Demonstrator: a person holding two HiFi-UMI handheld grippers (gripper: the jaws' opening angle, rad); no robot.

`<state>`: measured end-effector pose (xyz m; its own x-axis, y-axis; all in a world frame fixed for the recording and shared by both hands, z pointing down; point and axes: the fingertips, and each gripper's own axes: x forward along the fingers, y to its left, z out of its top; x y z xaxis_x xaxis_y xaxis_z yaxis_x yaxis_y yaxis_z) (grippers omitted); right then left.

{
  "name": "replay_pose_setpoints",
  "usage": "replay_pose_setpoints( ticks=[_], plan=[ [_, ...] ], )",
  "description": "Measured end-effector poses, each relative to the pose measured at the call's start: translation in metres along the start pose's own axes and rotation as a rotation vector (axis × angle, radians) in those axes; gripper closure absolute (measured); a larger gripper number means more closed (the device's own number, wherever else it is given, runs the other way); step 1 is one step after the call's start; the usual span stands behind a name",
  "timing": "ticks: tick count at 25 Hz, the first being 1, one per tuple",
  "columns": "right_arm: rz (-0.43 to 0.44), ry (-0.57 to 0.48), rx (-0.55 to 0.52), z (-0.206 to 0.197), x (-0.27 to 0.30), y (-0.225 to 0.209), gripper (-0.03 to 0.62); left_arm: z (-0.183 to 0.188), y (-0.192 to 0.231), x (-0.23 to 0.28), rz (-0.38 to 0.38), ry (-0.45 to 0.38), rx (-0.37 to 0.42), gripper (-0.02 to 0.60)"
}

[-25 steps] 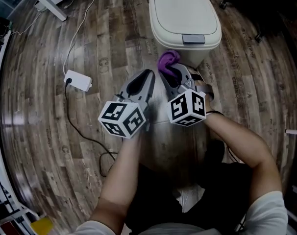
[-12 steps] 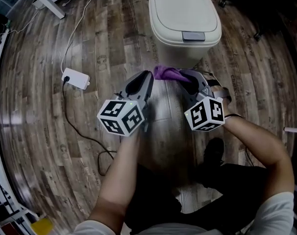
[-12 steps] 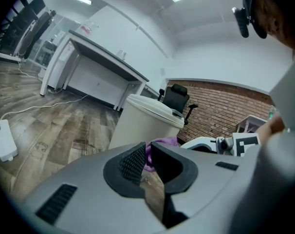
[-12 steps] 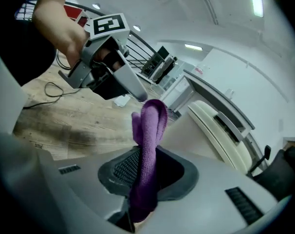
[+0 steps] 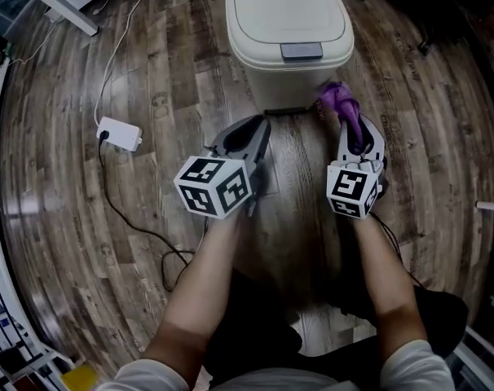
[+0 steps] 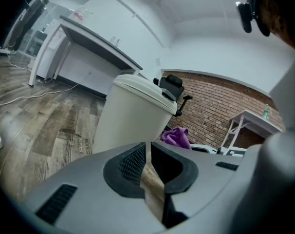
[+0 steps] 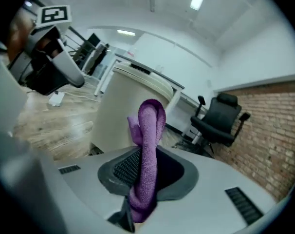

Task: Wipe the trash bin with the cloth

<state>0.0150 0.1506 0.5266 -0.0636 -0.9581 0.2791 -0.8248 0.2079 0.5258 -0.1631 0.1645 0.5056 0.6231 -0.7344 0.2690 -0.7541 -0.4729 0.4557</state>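
A cream pedal trash bin (image 5: 288, 31) with its lid down stands on the wood floor ahead of me; it also fills the middle of the left gripper view (image 6: 130, 113) and the right gripper view (image 7: 130, 108). My right gripper (image 5: 353, 129) is shut on a purple cloth (image 5: 341, 100), held at the bin's right front corner; the cloth (image 7: 147, 155) stands up between the jaws. My left gripper (image 5: 251, 133) hangs in front of the bin's base, jaws nearly together with nothing between them (image 6: 147, 167). The cloth (image 6: 176, 136) shows to its right.
A white power adapter (image 5: 121, 133) with a white cord and a black cable lies on the floor to the left. White desk legs (image 5: 63, 10) stand at the far left. A black office chair (image 7: 220, 121) and a brick wall are behind the bin on the right.
My right gripper has carried the cloth from the bin's front left across to its right front corner. The left gripper has shifted slightly right and stays empty.
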Motion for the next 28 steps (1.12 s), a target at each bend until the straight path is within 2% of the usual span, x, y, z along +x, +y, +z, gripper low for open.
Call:
replay_pose_setpoints(
  ticks=[5,9,11,13,16,28],
  plan=[
    [-0.081,0.047,0.272,-0.028,0.013,-0.004,0.513,-0.007,0.0,0.003,0.01,0.021,0.008,0.548],
    [-0.142,0.038,0.453,-0.039,0.021,-0.021,0.513,-0.012,-0.005,0.002,-0.003,0.037,0.002,0.548],
    [-0.105,0.007,0.517,-0.036,0.032,-0.016,0.513,-0.013,-0.008,0.0,-0.007,0.043,0.003,0.548],
    [-0.024,-0.025,0.544,-0.026,0.046,0.002,0.513,-0.014,-0.01,-0.001,-0.01,0.054,0.011,0.548],
    [0.065,-0.063,0.494,-0.009,0.059,0.032,0.513,-0.02,-0.009,0.001,-0.007,0.075,0.013,0.548],
    [0.191,-0.15,0.109,0.03,0.049,0.11,0.513,-0.026,-0.001,-0.002,0.028,0.106,0.011,0.548]
  ],
)
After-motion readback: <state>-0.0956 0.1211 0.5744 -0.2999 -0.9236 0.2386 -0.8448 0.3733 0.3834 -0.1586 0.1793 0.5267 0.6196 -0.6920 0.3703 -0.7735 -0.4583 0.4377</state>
